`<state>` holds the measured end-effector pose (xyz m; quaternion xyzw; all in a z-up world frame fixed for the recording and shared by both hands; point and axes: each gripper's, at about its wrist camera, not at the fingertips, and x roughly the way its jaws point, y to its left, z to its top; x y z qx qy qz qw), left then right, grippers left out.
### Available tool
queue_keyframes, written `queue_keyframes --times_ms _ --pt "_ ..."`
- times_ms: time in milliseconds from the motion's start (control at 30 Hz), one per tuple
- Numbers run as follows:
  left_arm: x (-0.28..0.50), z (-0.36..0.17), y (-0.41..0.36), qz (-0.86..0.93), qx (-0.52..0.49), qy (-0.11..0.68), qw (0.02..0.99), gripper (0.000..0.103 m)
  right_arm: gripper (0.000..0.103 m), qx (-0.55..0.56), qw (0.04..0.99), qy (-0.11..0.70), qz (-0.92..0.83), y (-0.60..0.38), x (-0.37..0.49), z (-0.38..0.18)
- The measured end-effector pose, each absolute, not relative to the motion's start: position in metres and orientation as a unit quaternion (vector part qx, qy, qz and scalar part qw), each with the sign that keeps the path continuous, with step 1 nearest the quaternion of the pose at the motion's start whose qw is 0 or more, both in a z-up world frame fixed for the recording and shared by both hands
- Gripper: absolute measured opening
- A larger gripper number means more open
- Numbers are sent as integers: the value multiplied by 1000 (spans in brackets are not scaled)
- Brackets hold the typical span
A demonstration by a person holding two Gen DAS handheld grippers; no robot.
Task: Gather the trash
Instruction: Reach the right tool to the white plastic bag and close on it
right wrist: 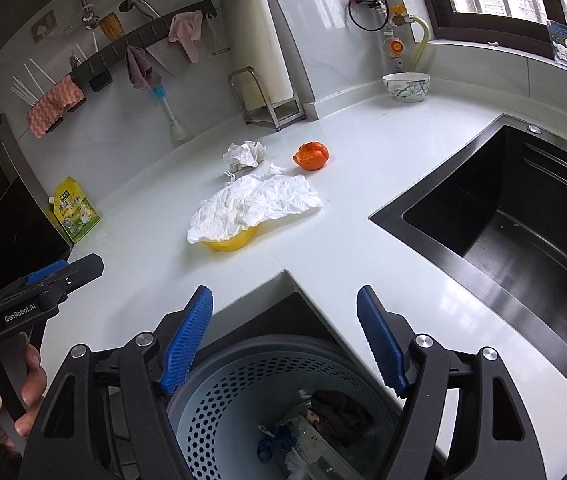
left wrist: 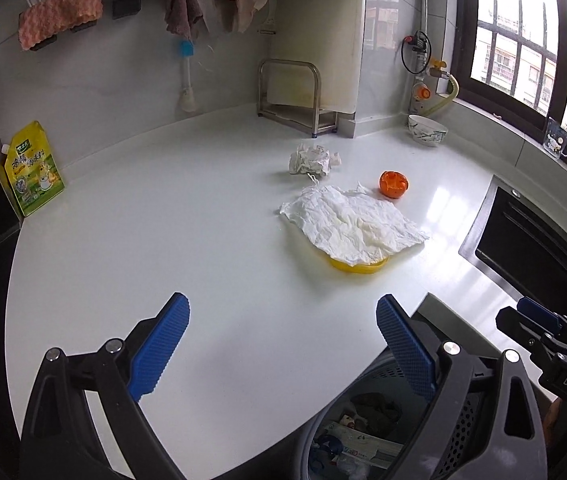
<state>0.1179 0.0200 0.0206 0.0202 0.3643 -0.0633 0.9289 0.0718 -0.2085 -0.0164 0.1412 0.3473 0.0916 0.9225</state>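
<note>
Trash is sitting out on the white bench (left wrist: pixel 131 248), and the landmark is the crumpled white tissue sheet (left wrist: pixel 353 226): it is draping over a yellow dish (left wrist: pixel 357 267), whose rim is peeking out at the near edge. Just behind the sheet a balled-up paper wad (left wrist: pixel 312 160) is lying, and beside that, toward the black sink (right wrist: pixel 523 224), an orange peel (left wrist: pixel 393 185) is resting on the bench. Well nearer than the sheet, off the bench edge, a perforated grey bin (right wrist: pixel 243 380) is standing with wrappers and scraps already lying in it. The left gripper (left wrist: pixel 283 344) is hovering over the near bench edge with its blue pads spread wide and nothing between them. The right gripper (right wrist: pixel 285 340) is hanging above the bin, its pads also well apart and carrying nothing.
</note>
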Motion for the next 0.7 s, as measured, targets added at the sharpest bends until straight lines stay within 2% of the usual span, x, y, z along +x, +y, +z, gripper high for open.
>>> queue_keyframes --times_ms 333,700 --pt "168 12 7 -53 23 372 926 94 71 145 914 367 95 -217 126 -20" --pt "185 2 25 -25 27 378 925 94 71 109 900 399 138 -183 200 -29"
